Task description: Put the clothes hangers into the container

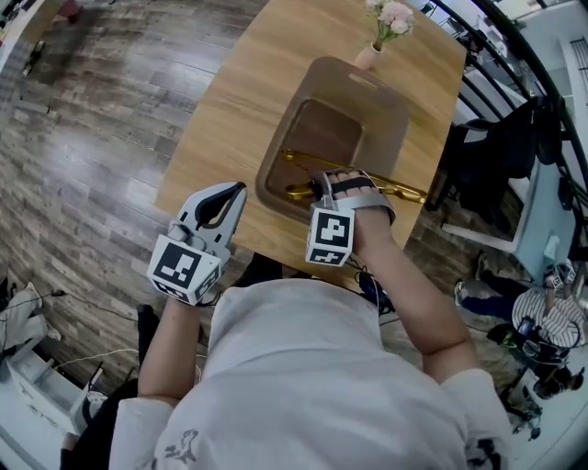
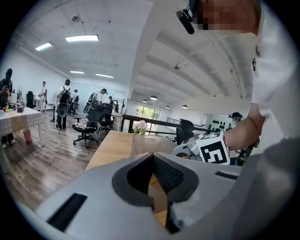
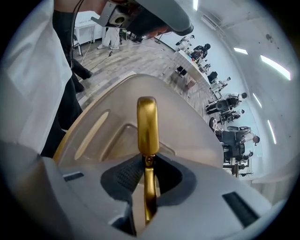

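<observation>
A tan plastic container [image 1: 386,119] stands on the wooden table [image 1: 239,92], with gold clothes hangers [image 1: 312,158] lying across its bottom. My right gripper [image 1: 344,184] reaches over the container's near rim. It is shut on a gold hanger [image 3: 146,126], whose thin bar runs between the pads and out over the container [image 3: 197,136]. My left gripper [image 1: 237,191] hovers at the table's near left edge, left of the container, shut with nothing in it. In the left gripper view the container [image 2: 150,143] stands ahead of the left gripper [image 2: 152,161].
A small vase of pink flowers [image 1: 386,27] stands just behind the container. Dark railing and office chairs [image 1: 487,147] are to the table's right. Wood floor lies to the left, with people and desks far off in the gripper views.
</observation>
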Demonstrator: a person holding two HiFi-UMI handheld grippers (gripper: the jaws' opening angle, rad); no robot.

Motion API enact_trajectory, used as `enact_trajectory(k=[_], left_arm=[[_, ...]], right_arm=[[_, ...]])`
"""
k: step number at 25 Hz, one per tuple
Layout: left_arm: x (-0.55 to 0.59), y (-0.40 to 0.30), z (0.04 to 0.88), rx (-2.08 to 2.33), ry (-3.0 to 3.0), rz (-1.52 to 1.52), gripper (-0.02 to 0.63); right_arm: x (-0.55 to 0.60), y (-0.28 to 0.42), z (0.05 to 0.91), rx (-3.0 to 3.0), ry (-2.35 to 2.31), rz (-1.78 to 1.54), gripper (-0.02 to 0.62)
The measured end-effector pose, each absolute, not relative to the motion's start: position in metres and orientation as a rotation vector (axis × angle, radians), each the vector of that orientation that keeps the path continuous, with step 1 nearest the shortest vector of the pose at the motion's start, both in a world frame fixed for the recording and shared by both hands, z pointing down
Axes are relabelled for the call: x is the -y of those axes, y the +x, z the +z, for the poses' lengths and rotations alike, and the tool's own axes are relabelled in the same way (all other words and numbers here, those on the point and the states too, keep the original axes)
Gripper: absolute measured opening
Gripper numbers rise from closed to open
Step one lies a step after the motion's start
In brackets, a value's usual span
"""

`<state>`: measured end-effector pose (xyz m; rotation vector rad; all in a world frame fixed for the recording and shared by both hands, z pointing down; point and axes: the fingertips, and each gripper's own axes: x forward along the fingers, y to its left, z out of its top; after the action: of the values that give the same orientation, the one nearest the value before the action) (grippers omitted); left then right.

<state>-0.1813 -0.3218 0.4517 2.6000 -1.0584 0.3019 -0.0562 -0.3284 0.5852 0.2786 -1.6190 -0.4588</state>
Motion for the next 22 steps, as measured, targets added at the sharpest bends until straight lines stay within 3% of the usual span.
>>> enact_trajectory(k=[8, 16, 22], left_arm=[[0.327, -0.187, 0.456, 1.055, 2.596, 0.301, 0.006], [0.323, -0.185, 0.460, 1.049, 2.587, 0.303, 0.006], [0.319, -0.178, 0.455, 1.053, 2.598, 0.298, 0.006]], right_arm=[[0.314, -0.070, 0.606, 1.630, 0.205, -0.367, 0.105], [0.303, -0.074, 0.603, 1.732, 0.176, -0.204, 0.183], [0.302, -0.070, 0.586, 1.761, 0.210, -0.201, 0.201]])
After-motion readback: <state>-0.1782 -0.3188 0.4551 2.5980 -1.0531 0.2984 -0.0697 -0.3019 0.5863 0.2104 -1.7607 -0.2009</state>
